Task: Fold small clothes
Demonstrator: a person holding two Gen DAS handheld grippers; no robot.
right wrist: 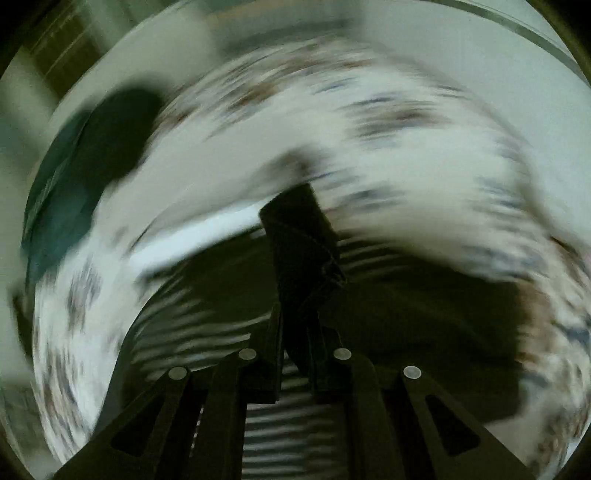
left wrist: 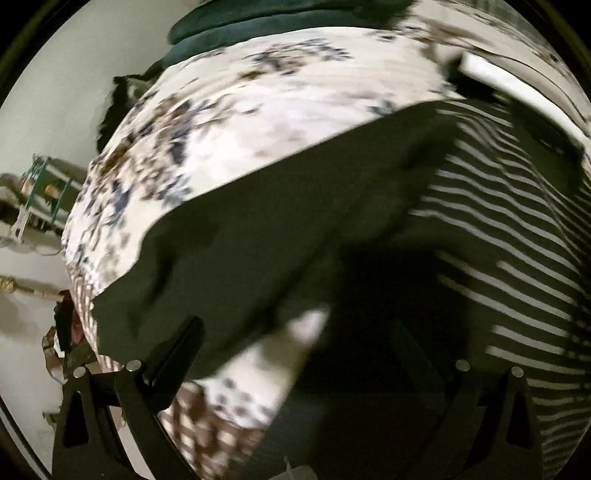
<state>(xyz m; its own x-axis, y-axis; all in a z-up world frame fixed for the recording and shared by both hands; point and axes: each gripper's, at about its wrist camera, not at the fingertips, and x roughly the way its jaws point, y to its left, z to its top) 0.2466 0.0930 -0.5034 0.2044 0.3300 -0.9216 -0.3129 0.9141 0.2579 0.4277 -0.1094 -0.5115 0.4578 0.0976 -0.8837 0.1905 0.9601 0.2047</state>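
**Fold barely begun: one corner pinched, the rest still spread out**

The right gripper has its jaws drawn together on a folded corner of dark cloth, which stands up between them as a stiff, creased flap with a stitched edge showing. That is a real grip: the fabric runs straight down into the narrow gap between the two fingers. The view from that hand is badly smeared, so I would not say more of it than that.

The left gripper is a different matter. Its jaws stand wide apart, one finger low on the left and the other lost in shadow on the right, and nothing lies pinched between them. It hangs, tilted steeply downward, over the garment and not on it.

Beneath it lies the dark garment, a plain olive-black panel spread fairly flat, with a long straight edge running across the bed. Beside it, touching or joined to it, is a dark-and-white striped cloth; whether that is part of the same piece or a second garment I cannot tell. Both rest on a flowered bedspread, pale with blue and brown sprigs. Further off a teal cushion sits at the far edge.

By my reckoning the work is near its start. No neat folded stack is in sight, the garment shows no finished fold, and only one corner has been taken up. Still to come: the free hand must find its own corner, then the cloth wants carrying over and smoothing flat.
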